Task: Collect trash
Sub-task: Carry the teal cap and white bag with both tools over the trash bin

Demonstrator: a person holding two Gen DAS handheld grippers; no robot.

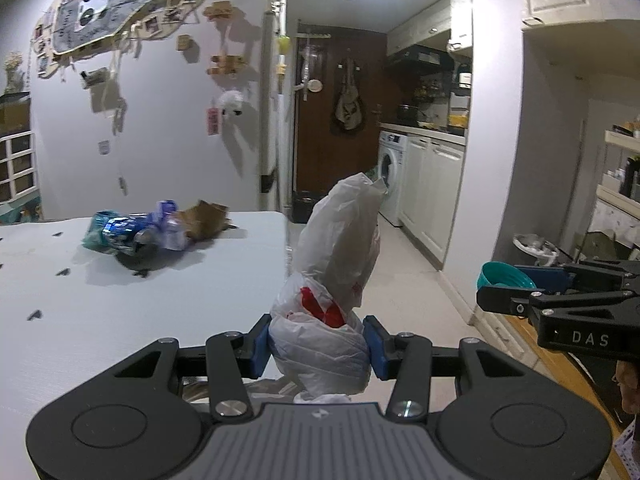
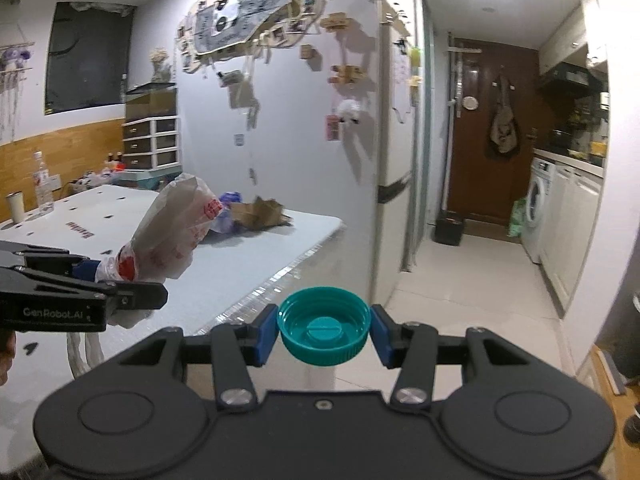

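A crumpled white plastic bag (image 1: 332,280) with red print is squeezed between the blue pads of the left claw (image 1: 318,346), and the bag sticks up from the claw, past the edge of the white tabletop (image 1: 100,320). A teal bottle cap (image 2: 323,330) is pinched at its sides by the right claw (image 2: 323,332), with its hollow side turned up. Both claws are held up in the air, side by side but apart, and each can be seen at the edge of the other's view: the right claw (image 1: 560,300) with the cap (image 1: 504,276) at the far right, the left claw (image 2: 92,284) with the bag (image 2: 168,232) at the far left. More trash is left on the tabletop (image 2: 240,260), well away from both claws: a squashed blue can (image 1: 120,232), a purple wrapper (image 1: 168,224) and a torn brown paper bag (image 1: 208,224), all lying close together near the far end. A clear bottle (image 2: 42,184) and a white cup (image 2: 16,206) are stood at the far corner of the tabletop. A white wall with a board of photos (image 2: 240,24) is seen behind the tabletop. Ahead, a pale tiled floor (image 2: 460,280) is seen, leading to a dark brown door (image 2: 488,136) with a bag hung on it. A white washing machine (image 2: 538,204) is set under a kitchen counter to the right of the door. A small white bin (image 1: 534,248) is stood on the floor by the wall, beyond the right claw.
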